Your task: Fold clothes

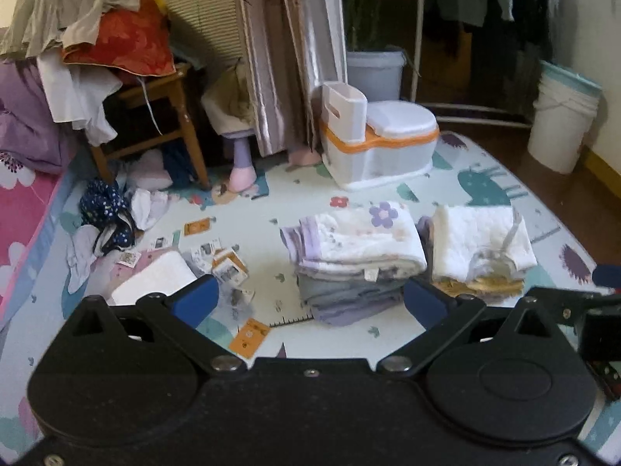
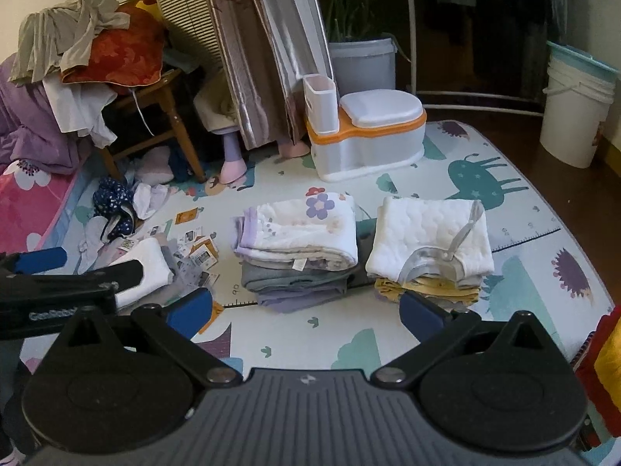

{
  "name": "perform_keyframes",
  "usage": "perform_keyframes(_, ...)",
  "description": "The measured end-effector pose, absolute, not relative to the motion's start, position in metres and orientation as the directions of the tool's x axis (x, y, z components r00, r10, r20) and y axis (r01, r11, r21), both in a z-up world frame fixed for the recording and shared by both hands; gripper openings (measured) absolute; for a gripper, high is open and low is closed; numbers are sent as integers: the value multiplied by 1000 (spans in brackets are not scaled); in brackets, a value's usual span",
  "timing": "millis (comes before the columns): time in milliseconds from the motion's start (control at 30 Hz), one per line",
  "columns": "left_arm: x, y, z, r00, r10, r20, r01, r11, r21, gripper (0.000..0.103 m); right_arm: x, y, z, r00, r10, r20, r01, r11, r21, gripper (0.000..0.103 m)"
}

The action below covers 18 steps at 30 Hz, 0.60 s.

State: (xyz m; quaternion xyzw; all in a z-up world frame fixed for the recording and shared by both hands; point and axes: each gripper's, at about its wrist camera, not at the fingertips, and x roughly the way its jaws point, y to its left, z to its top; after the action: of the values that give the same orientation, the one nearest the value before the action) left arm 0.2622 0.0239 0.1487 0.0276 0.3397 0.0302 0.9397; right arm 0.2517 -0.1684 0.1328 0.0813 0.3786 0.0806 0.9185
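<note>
Two stacks of folded clothes lie on the play mat (image 2: 295,334). The left stack (image 1: 357,256) (image 2: 299,244) has a white piece with a purple flower on top, over grey and lilac pieces. The right stack (image 1: 481,248) (image 2: 431,248) has a white quilted piece on top, over yellow pieces. My left gripper (image 1: 310,303) is open and empty, held above the mat just in front of the left stack. My right gripper (image 2: 306,310) is open and empty, in front of both stacks. A folded white piece (image 1: 155,275) (image 2: 143,268) lies at the left.
A wooden chair (image 1: 163,116) piled with unfolded clothes (image 1: 66,11) stands at back left. Loose dark blue and white garments (image 1: 104,213) and scattered cards (image 1: 217,256) lie on the mat. A white and orange child's potty (image 1: 380,139) and white buckets (image 1: 559,120) stand behind.
</note>
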Motion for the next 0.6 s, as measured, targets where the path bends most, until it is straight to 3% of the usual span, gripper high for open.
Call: perform_keyframes(600, 296, 36, 107, 693, 38, -720, -49, 999, 6, 102, 286, -153, 109, 666, 189, -722, -84, 980, 180, 102)
